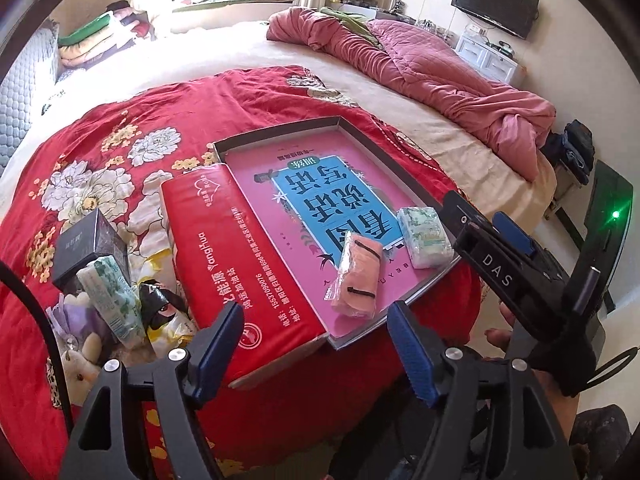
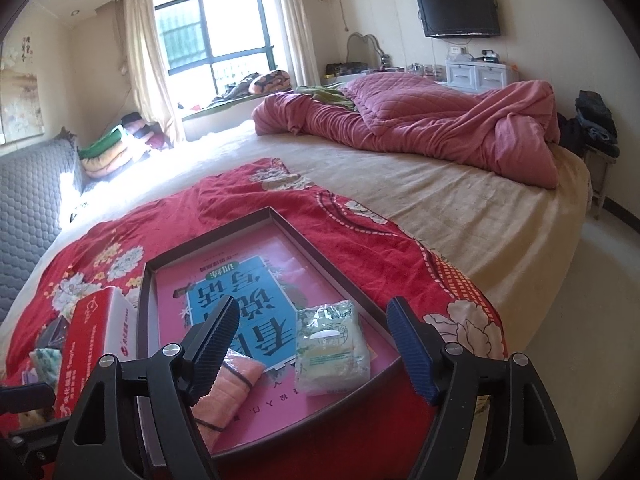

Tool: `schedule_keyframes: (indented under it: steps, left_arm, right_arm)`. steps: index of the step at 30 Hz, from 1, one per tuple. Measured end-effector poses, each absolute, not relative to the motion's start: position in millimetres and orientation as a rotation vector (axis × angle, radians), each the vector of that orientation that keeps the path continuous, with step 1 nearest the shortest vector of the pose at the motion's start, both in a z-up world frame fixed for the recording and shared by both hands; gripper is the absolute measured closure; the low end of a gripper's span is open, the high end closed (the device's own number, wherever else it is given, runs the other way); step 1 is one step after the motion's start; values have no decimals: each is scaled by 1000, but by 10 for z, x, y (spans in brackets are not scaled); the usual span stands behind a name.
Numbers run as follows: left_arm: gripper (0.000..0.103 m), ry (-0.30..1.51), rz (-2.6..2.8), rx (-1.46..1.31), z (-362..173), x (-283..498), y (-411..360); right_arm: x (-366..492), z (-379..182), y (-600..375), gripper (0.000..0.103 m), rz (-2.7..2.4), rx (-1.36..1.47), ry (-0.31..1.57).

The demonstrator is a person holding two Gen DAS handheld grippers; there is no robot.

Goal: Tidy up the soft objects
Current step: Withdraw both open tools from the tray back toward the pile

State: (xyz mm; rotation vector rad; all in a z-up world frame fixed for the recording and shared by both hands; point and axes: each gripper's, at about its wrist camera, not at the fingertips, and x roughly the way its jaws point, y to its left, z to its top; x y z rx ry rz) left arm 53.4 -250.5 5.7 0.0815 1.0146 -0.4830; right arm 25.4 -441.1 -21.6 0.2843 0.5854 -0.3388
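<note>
Left wrist view – both my grippers, left [image 1: 316, 344] and right [image 2: 312, 344], gape wide, holding nothing; pink towel [image 1: 357, 280] and tissue pack [image 1: 424, 236] lie side by side in the tray [image 1: 280, 136]

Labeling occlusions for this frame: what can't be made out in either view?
- Left wrist view: the pile left of the red tissue box overlaps itself; items can't be counted.
- Right wrist view: the pink towel roll is partly covered by a finger of the right hand-held gripper.
- Right wrist view: the tray has its near edge behind the gripper body.
</note>
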Motion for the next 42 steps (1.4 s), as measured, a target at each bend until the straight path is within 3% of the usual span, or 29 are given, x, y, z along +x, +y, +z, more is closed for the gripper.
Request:
schedule_keyframes:
  steps: [4, 23, 42]
  left_arm:
    - [23, 993, -459, 91, 103, 495, -2433]
    - [22, 929, -425, 3, 334, 362, -1804]
    - [22, 851, -318, -86, 559, 333, -974]
  right_arm:
    - [186, -96, -4305, 26, -357, 262, 558]
    - [-40, 428, -3820, 25, -318, 167, 427]
    - [-113, 814, -3163, 25, -133, 152, 462]
